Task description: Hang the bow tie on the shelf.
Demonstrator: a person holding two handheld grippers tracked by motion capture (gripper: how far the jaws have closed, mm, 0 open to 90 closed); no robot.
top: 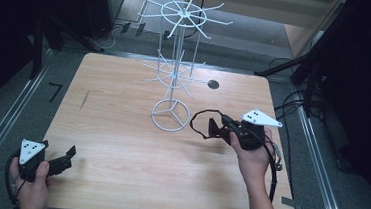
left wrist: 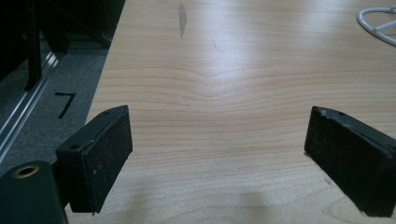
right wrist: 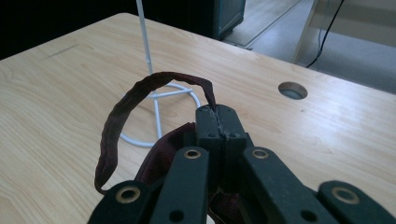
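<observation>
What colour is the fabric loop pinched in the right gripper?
Dark maroon fabric loop, clearest in the right gripper view, clamped in the right gripper.

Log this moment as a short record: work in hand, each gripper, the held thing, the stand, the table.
work in hand: a dark red band lifted near a white wire stand
right gripper: jaws shut on the band, which loops out ahead of them, off the tabletop
left gripper: jaws wide apart, nothing between them, low over the near left corner
stand: upright, ring base on the table, two tiers of hooks, all bare
table: pale wood, round hole behind the stand
</observation>
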